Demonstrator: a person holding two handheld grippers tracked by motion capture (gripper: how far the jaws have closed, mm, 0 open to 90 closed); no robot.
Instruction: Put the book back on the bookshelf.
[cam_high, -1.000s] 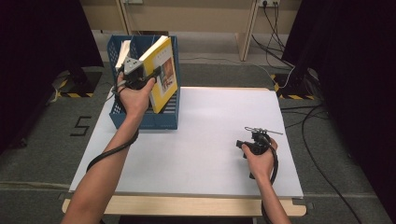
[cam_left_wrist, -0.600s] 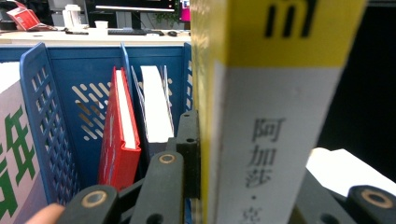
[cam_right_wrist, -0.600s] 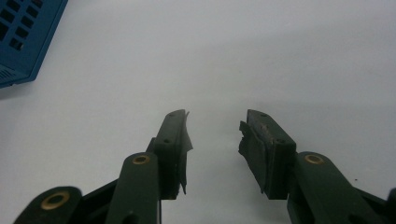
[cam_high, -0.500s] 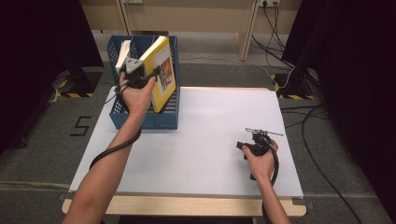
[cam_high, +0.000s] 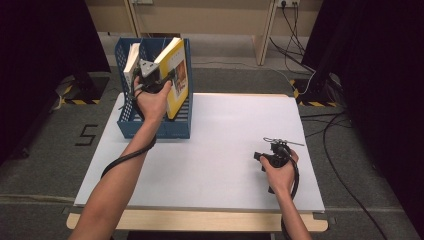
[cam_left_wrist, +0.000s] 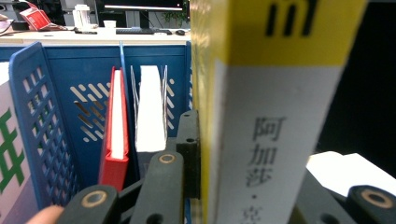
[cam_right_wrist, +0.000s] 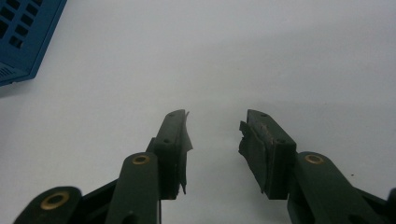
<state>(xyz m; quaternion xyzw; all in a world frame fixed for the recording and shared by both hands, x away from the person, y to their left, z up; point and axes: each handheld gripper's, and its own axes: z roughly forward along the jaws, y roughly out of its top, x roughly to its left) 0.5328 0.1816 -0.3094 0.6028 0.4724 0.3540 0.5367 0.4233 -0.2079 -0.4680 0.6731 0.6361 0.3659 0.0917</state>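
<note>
Gripping a yellow-and-white book (cam_high: 176, 75) by its spine, my left tool (cam_high: 150, 75) holds the volume tilted above the blue file basket (cam_high: 150, 127) at the far left corner of the white counter (cam_high: 215, 150). Seen in the left tool's own view, the book (cam_left_wrist: 271, 116) stands directly ahead, clamped between the two black jaws, its spine yellow at the top and white below with dark printed characters. Beyond the jaws and to their left, the basket's perforated back wall (cam_left_wrist: 88, 93) rises, and against it stand a red book (cam_left_wrist: 114, 135) and a white-paged book (cam_left_wrist: 150, 112), side by side and upright. At the near left of that tool, outside the basket wall, a white cover with green print (cam_left_wrist: 11, 154) fills the edge of the view. From above, a pale book (cam_high: 131, 60) leans in the basket just left of the tool.

Well apart from all this, at the near right of the counter, my right tool (cam_high: 275, 152) rests in my hand with a dark cable looping from it. In its own view the right tool (cam_right_wrist: 215, 140) has its jaws partly open with nothing between them, bare counter ahead, and torn pad lining on both fingers (cam_right_wrist: 254, 140). A corner of the basket (cam_right_wrist: 23, 42) lies far ahead to its left.
</note>
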